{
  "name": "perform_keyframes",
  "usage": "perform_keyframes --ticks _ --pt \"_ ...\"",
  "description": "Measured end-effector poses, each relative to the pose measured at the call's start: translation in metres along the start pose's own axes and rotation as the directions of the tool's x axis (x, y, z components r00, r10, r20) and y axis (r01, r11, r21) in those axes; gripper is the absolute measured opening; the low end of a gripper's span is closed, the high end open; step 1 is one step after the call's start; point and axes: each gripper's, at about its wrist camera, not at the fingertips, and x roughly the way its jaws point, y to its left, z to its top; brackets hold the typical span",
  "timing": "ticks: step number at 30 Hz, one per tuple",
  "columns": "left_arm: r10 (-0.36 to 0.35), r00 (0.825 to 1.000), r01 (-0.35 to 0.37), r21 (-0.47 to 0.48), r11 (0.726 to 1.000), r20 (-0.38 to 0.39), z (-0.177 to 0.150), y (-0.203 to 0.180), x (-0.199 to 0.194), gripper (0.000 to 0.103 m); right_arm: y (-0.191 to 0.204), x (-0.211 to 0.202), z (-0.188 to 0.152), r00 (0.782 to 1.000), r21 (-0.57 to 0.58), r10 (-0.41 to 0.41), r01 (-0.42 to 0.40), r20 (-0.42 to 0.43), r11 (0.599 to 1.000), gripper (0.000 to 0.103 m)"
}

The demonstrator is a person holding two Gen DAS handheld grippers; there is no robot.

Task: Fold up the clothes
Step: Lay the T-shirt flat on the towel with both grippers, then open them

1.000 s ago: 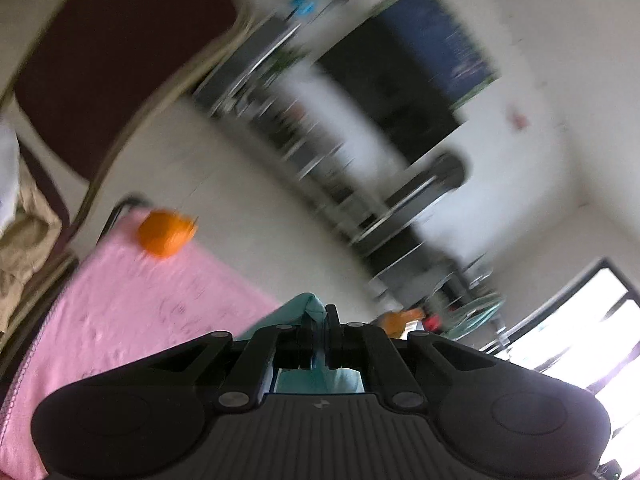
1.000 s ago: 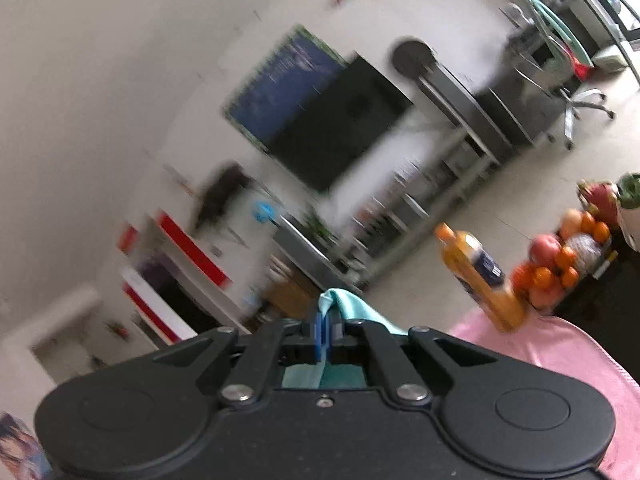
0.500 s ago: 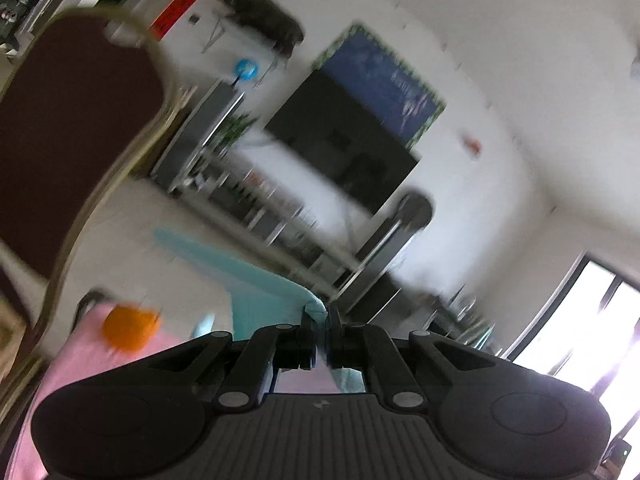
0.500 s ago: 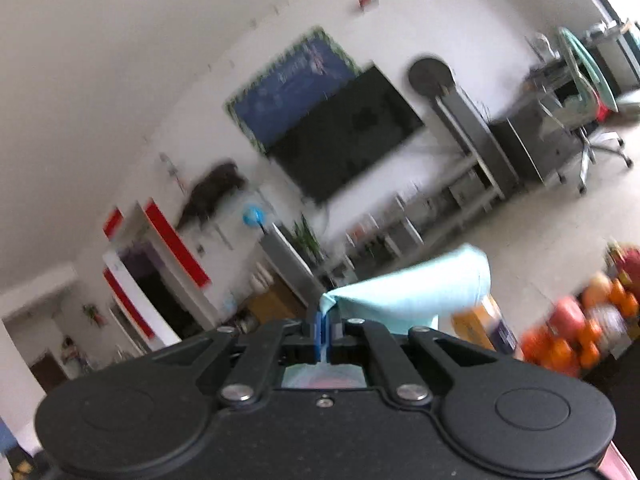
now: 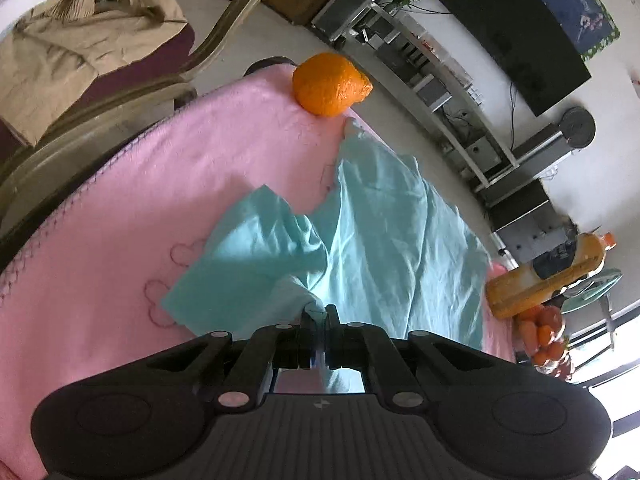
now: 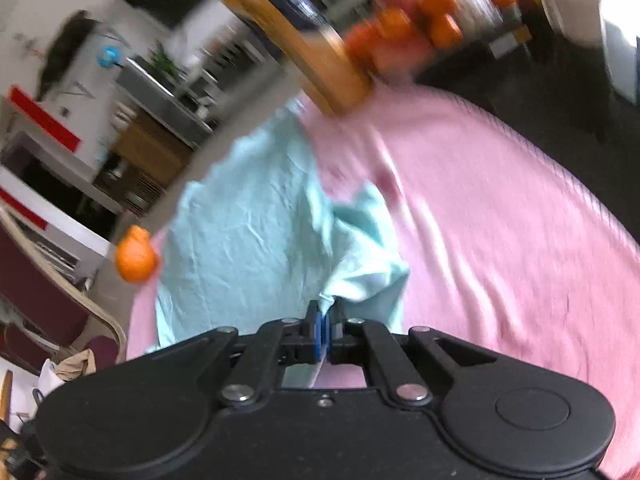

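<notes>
Teal garment (image 5: 384, 232) spread on pink blanket (image 5: 120, 216), both jaws clamped on its near corners, orange (image 5: 328, 84) beyond

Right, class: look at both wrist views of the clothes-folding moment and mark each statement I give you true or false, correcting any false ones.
1. Both tongs are shut on the light blue garment. True: the left tongs and the right tongs each pinch a bit of it.
2. The garment lies on a green blanket. False: the blanket is pink.
3. An orange sits at the blanket's far edge. True.
4. The juice bottle is filled with clear water. False: its contents are orange.
5. The chair holds nothing. False: a tan garment lies crumpled on it.
</notes>
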Motion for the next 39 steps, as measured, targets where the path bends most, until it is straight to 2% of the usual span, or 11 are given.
perform_keyframes --ticks 6,15,18,20,24,27,29,31,33,35,39 --pt "0.019 0.999 -0.022 0.058 0.998 0.040 -0.007 -0.018 -0.020 0.003 0.014 -0.011 -0.013 0.997 -0.065 -0.072 0.074 0.027 0.995 0.002" --pt "0.022 0.990 -0.038 0.117 0.992 0.137 -0.020 -0.021 -0.076 0.003 0.031 -0.060 -0.024 0.994 -0.135 -0.070 0.081 0.089 0.987 0.002" --pt "0.100 0.982 -0.128 0.172 0.977 0.160 -0.031 -0.023 -0.075 0.004 0.032 -0.065 -0.035 0.993 -0.161 -0.086 0.098 0.084 0.982 0.002" --pt "0.185 0.973 -0.212 0.224 0.951 0.134 -0.041 -0.022 -0.062 0.007 0.031 -0.061 -0.043 0.991 -0.184 -0.107 0.119 0.076 0.976 0.002" --pt "0.346 0.935 -0.353 0.299 0.887 0.077 -0.056 -0.017 -0.040 0.017 0.021 -0.042 -0.057 0.989 -0.227 -0.141 0.148 0.046 0.963 0.005" --pt "0.388 0.916 -0.400 0.292 0.869 0.102 -0.058 -0.008 -0.050 0.025 0.009 -0.046 -0.059 0.989 -0.195 -0.148 0.149 0.022 0.970 0.009" --pt "0.352 0.931 -0.363 0.280 0.888 0.093 -0.062 -0.002 -0.064 0.028 0.004 -0.056 -0.062 0.992 -0.178 -0.122 0.125 0.027 0.976 0.011" --pt "0.272 0.962 -0.270 0.293 0.917 0.032 -0.074 0.000 -0.070 0.028 0.002 -0.061 -0.068 0.997 -0.197 -0.082 0.083 0.015 0.977 0.018" --pt "0.198 0.979 -0.175 0.311 0.934 -0.042 -0.087 -0.002 -0.070 0.028 0.003 -0.063 -0.075 0.999 -0.221 -0.032 0.028 -0.014 0.975 0.019" --pt "0.170 0.979 -0.119 0.371 0.921 -0.108 -0.103 -0.014 -0.062 0.028 0.008 -0.057 -0.087 0.998 -0.252 0.023 -0.038 -0.063 0.967 0.021" --pt "0.222 0.970 -0.138 0.522 0.842 -0.101 -0.125 -0.040 -0.045 0.031 0.033 -0.043 -0.107 0.990 -0.379 0.041 -0.089 -0.133 0.921 0.029"
